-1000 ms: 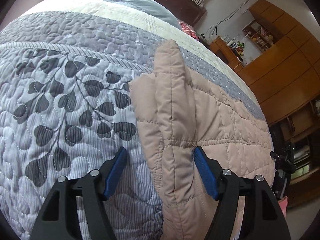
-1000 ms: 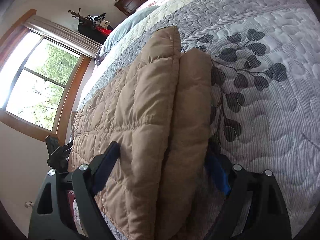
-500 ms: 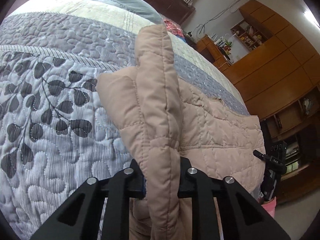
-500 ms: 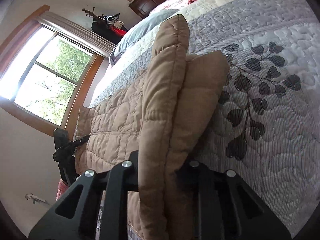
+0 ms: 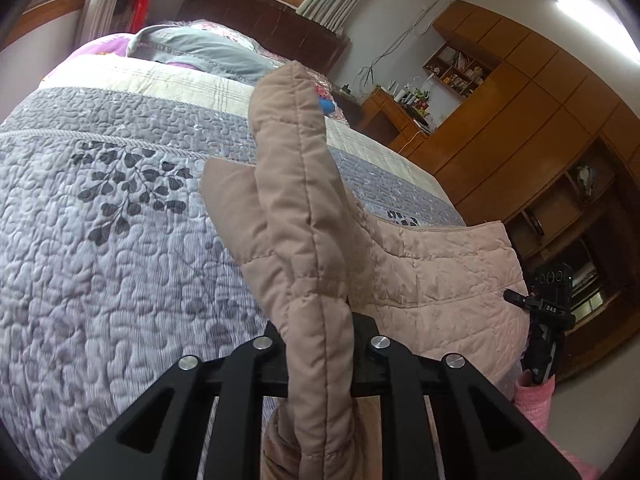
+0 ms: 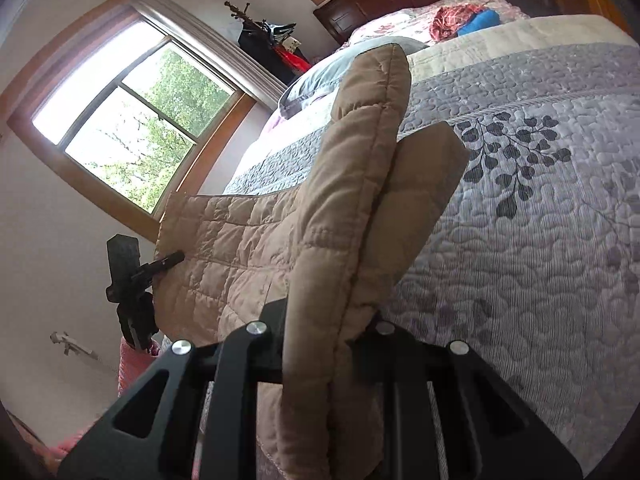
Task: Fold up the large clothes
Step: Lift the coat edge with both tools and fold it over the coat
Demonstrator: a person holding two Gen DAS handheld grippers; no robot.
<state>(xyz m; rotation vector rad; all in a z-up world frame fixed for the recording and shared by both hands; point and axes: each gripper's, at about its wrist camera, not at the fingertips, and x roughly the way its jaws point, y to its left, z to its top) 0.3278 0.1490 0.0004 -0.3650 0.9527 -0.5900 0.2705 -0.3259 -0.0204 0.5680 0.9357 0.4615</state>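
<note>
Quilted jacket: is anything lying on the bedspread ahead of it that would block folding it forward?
Nothing visible. The leaf-print bedspread ahead of the quilted jacket looks bare; the grey pillow lies far off by the headboard.

Bed cover: grey quilt (image 5: 120, 240) with dark leaf print
Behind: dark headboard (image 5: 272, 28), window (image 6: 132, 128)
Side: wooden cabinets (image 5: 532, 120)

Two grippers, left (image 5: 320, 360) and right (image 6: 320, 356), are gripping one quilted jacket (image 5: 304, 216); one bedspread (image 5: 100, 240) is lying beneath, one grey pillow (image 5: 200, 50) resting far off
</note>
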